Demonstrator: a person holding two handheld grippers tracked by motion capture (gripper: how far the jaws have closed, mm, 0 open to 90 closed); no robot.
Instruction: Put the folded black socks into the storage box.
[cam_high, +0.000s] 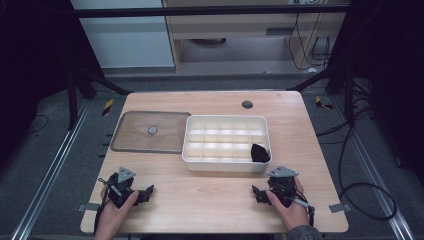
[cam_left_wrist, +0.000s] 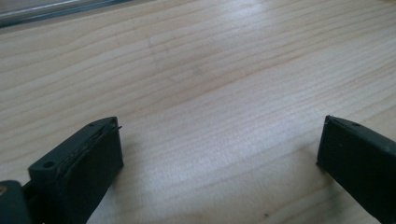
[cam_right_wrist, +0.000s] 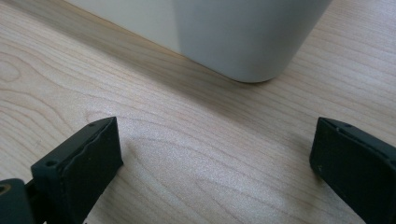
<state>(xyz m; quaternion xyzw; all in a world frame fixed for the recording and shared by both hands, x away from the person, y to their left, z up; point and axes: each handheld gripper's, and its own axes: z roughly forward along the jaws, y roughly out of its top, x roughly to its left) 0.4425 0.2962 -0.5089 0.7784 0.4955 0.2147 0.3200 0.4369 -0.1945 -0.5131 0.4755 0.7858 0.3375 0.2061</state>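
- Tray (cam_high: 192, 150), a white box split into many small compartments, sits mid-desk, its long axis running left to right, with a clear lid (cam_high: 135, 142) lying flat just left of it.
- Black item (cam_high: 259, 153) lies in the tray's near right corner compartment; what it is I cannot tell.
- Right claw (cam_high: 259, 195) rests on the desk (cam_high: 210, 195) just near of the tray's right end, so the black item lies straight ahead of it, on the far side of the near wall.
- Right claw view: both jaws stand wide apart with only bare wood between them, gripping nothing; the tray's rounded near corner (cam_right_wrist: 243, 51) fills the space just beyond them.
- Left claw (cam_high: 145, 194) rests on the near left of the desk, below the gap where lid meets tray; its jaws are also spread wide and empty, with bare wood ahead and a strip of the lid's edge (cam_left_wrist: 56, 11) at the far left of its view.
- Nearer hand: the right one, by a clear margin, for anything in the tray's right end; the left is nearer the lid.
- Judgement: a reach for the black item calls for the right claw to lift over the near wall and come down into the corner compartment, where the dividers leave little room for wide jaws.
- Judgement: if the lid is to go on, the left claw must reach far and a little left for it.
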